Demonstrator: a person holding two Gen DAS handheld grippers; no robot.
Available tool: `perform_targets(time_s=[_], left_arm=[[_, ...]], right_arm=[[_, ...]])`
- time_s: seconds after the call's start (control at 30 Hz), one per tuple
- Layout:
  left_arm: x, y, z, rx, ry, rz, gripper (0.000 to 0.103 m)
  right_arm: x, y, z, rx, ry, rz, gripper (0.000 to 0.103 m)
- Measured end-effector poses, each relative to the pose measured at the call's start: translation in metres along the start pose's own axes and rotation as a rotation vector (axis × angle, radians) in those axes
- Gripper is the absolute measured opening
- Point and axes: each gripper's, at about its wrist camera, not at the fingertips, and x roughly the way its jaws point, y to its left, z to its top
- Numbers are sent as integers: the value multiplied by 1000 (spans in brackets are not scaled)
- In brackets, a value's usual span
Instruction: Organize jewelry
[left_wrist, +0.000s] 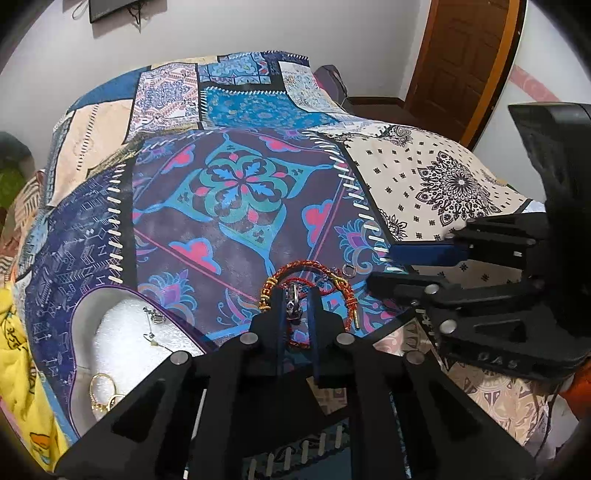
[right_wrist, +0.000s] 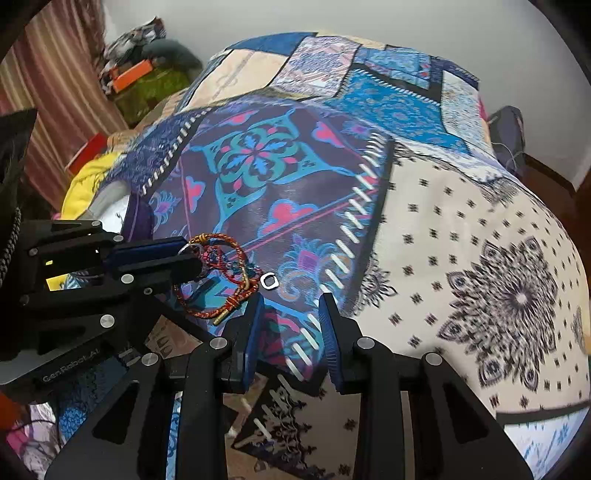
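My left gripper (left_wrist: 297, 295) is shut on a silver ring (left_wrist: 294, 302) with red threads hanging from it, just above the bedspread. Red-and-gold braided bracelets (left_wrist: 314, 277) lie on the bedspread right beyond its tips; they also show in the right wrist view (right_wrist: 221, 280). A small silver ring (left_wrist: 348, 271) lies beside them, also seen in the right wrist view (right_wrist: 268, 281). My right gripper (right_wrist: 291, 306) is open and empty, just right of the bracelets. In the left wrist view it (left_wrist: 384, 266) reaches in from the right.
A white foam tray (left_wrist: 122, 332) at the left holds earrings (left_wrist: 153, 325) and gold rings (left_wrist: 103, 391). The patchwork bedspread (left_wrist: 240, 184) covers the bed. Yellow cloth (left_wrist: 14, 362) lies at the left edge; a wooden door (left_wrist: 461, 55) stands behind.
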Motion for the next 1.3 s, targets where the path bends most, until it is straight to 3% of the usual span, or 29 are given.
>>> perform_targets(time_s=[0.37, 0.63, 1.03, 1.3], left_arm=[[1, -2, 1, -8, -11, 27, 2], [-15, 5, 3, -45, -59, 8, 2], [-29, 12, 2, -87, -88, 11, 2], [-58, 17, 3, -91, -146, 31, 2]], right_arm=[[11, 9, 6, -55, 22, -13, 27], [17, 14, 10, -83, 12, -6, 9], [4, 6, 13, -6, -33, 25, 9], [-31, 10, 24, 12, -117, 25, 9]])
